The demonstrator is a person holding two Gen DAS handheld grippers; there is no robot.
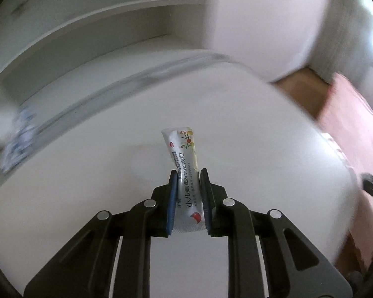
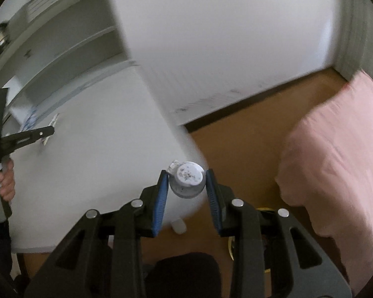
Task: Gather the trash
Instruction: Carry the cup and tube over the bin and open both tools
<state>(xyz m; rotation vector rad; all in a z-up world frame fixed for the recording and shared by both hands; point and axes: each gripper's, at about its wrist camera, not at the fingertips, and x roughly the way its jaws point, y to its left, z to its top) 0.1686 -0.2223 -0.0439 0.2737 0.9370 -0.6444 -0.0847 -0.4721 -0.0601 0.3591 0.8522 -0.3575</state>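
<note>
My left gripper [image 1: 188,171] is shut on a white stick sachet [image 1: 185,159] with Chinese print and holds it above the white table [image 1: 87,164]. The sachet sticks out forward past the blue pads. My right gripper [image 2: 186,173] is shut on a small white cup with a speckled foil lid [image 2: 187,180] and holds it over the table's right edge. The left gripper [image 2: 24,136] with the sachet [image 2: 49,128] also shows at the left of the right wrist view, in a hand.
A white shelf unit [image 1: 99,29] stands behind the table. A white wall panel [image 2: 223,49] stands beyond it. Right of the table are brown wooden floor [image 2: 241,149] and a pink covered bed [image 2: 340,164]. A small white object [image 2: 179,226] lies on the floor.
</note>
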